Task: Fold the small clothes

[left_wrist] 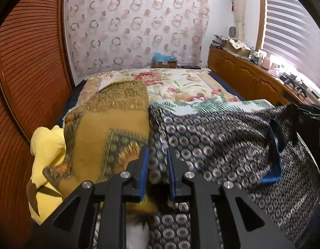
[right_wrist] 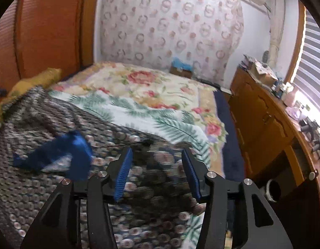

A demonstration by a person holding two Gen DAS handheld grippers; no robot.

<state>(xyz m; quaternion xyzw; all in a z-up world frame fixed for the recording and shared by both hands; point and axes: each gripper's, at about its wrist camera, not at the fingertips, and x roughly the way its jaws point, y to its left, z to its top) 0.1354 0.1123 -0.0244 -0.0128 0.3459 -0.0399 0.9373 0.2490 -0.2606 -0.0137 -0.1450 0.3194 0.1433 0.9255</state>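
Observation:
A dark patterned garment [left_wrist: 218, 143] with circular motifs and a blue strap [left_wrist: 275, 151] lies spread over the near end of the bed. My left gripper [left_wrist: 158, 155] is nearly closed around a fold at its left edge, beside the mustard cushion. In the right wrist view the same garment [right_wrist: 46, 186] fills the lower left, with the blue strap [right_wrist: 62, 155] on it. My right gripper [right_wrist: 156, 157] is open, jaws wide apart, just above the garment's right part. The right gripper also shows at the right edge of the left wrist view [left_wrist: 305, 114].
A mustard patterned cushion [left_wrist: 110, 132] and a yellow plush [left_wrist: 46, 155] sit left of the garment. A floral bedspread [right_wrist: 151, 89] and palm-leaf cloth [right_wrist: 139, 112] cover the bed. A wooden cabinet [right_wrist: 263, 120] with clutter runs along the right; wooden louvred doors [left_wrist: 29, 66] stand left.

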